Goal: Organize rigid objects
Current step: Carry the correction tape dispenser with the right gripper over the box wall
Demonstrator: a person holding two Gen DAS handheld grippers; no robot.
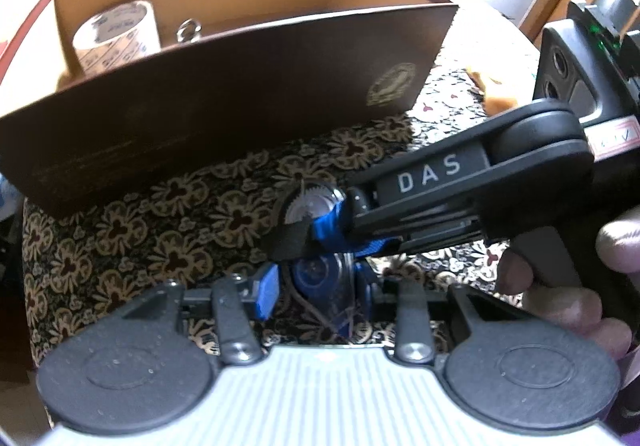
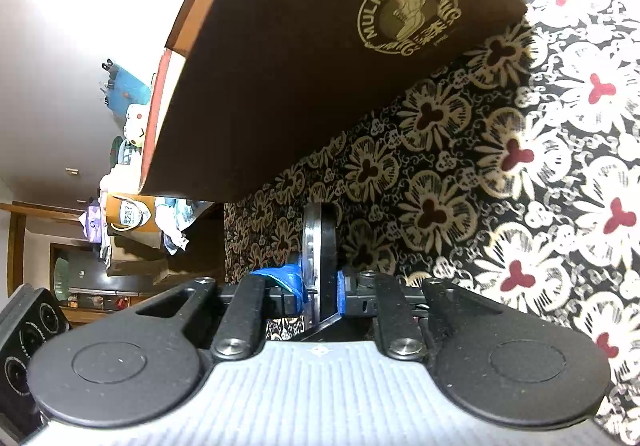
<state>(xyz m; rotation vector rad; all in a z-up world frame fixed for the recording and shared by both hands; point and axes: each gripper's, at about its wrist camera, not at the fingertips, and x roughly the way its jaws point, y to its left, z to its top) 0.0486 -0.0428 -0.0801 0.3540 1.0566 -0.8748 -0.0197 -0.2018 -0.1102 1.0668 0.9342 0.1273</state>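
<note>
The right gripper [image 2: 320, 286] is clamped on a thin round disc [image 2: 320, 246], clear on one face and black on the other, held edge-on between its blue pads [image 2: 290, 278]. In the left wrist view the same gripper [image 1: 340, 222] reaches in from the right with "DAS" on its finger, its tips pinched on the disc [image 1: 310, 202], which has a toothed rim. A hand [image 1: 568, 298] grips the handle at the right edge. The left gripper [image 1: 316, 286] sits just below, jaws narrowly apart, with a blue-tinted clear part of the piece [image 1: 320, 278] between its pads [image 1: 266, 292]; whether they press on it I cannot tell. The disc hovers just above a flowered cloth [image 1: 140, 238], close in front of a dark brown box [image 1: 240, 94] with a round gold logo [image 2: 408, 12]. The box stands open at the top, tan inside, and holds a tape roll [image 1: 116, 34] at its left and a small metal ring [image 1: 188, 30] beside it. In the right wrist view, cluttered shelves [image 2: 128, 214] lie beyond the box.
</note>
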